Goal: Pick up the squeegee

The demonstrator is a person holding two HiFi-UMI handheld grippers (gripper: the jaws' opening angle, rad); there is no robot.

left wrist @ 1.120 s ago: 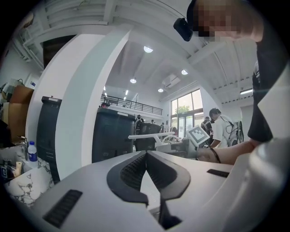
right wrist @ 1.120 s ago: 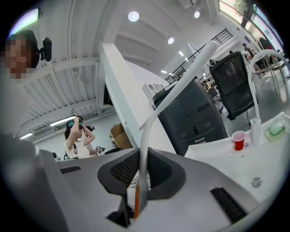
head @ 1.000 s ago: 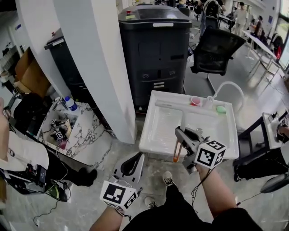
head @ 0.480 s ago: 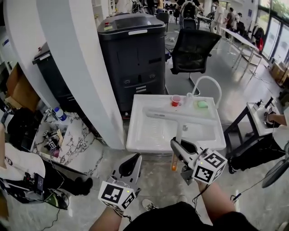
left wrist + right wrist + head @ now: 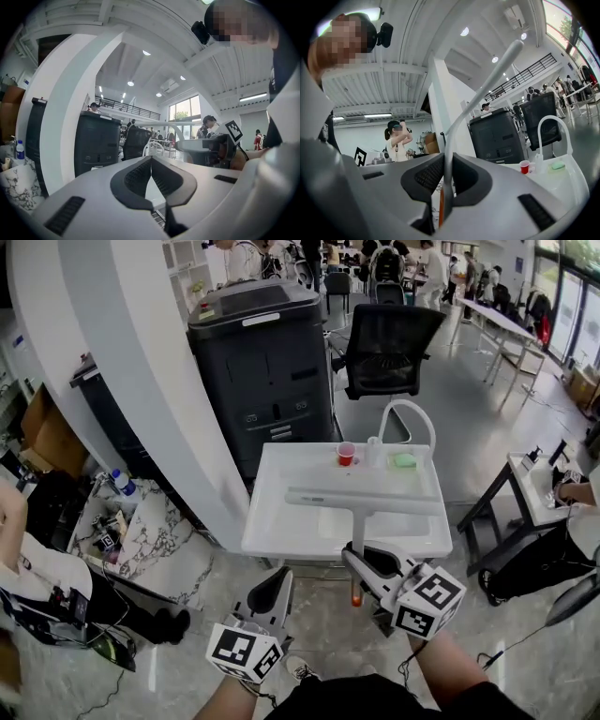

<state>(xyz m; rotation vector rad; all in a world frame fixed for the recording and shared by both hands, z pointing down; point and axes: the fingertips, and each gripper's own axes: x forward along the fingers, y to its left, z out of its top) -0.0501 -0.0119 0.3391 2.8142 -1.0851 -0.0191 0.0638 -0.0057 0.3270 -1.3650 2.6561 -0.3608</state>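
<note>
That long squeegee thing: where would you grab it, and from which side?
Grip the squeegee by its thin handle, from the orange-tipped end opposite the blade. The blade is a long crossbar, awkward for jaws; the handle is narrow and fits between them, as the right gripper holds it.

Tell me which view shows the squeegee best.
The head view: the whole squeegee shows there, white blade seen over the sink, handle running down into the right gripper. The right gripper view shows only its handle clamped between the jaws. The left gripper view shows nothing clearly of it.
</note>
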